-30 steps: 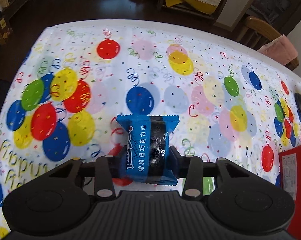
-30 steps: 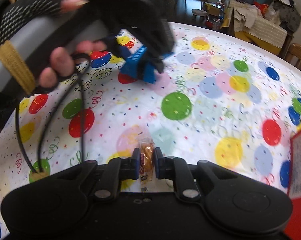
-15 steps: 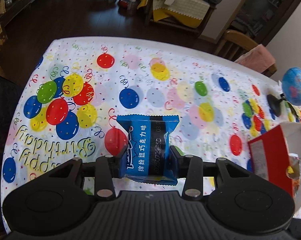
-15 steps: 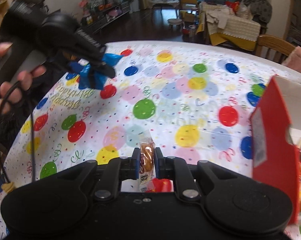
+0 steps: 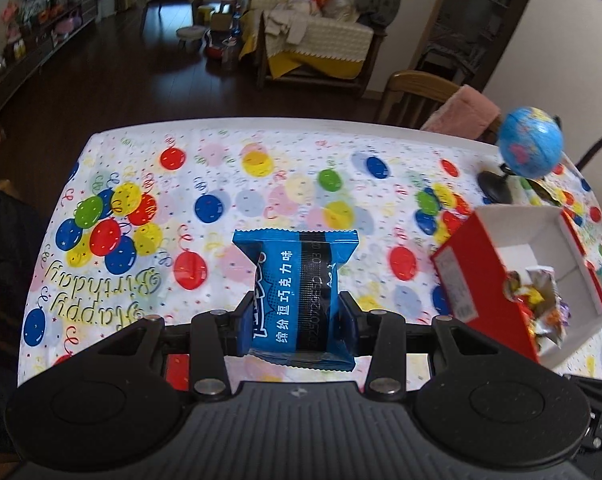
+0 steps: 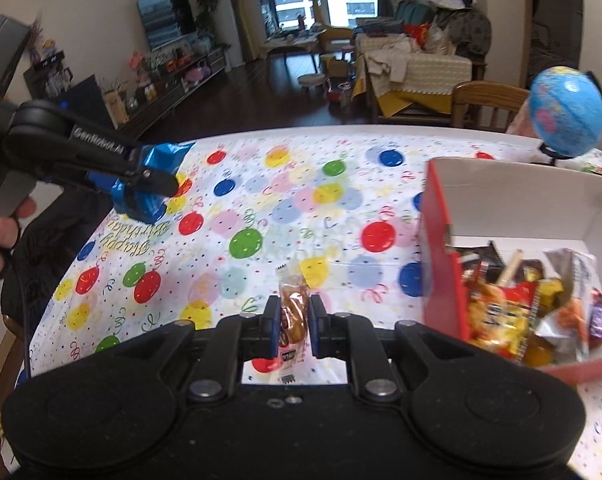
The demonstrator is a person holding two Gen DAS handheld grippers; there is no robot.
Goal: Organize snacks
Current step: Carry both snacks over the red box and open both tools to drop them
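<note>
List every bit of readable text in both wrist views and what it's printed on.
"缤纷逗巧克力味": white characters on the blue snack packet held in the left gripper.
"Happy Birthday": tablecloth, upside down to the camera.
"GenRobot.AI": left gripper's arm in the right wrist view.
Too blurred: packet's date code, red box label, small snack in the right gripper.
</note>
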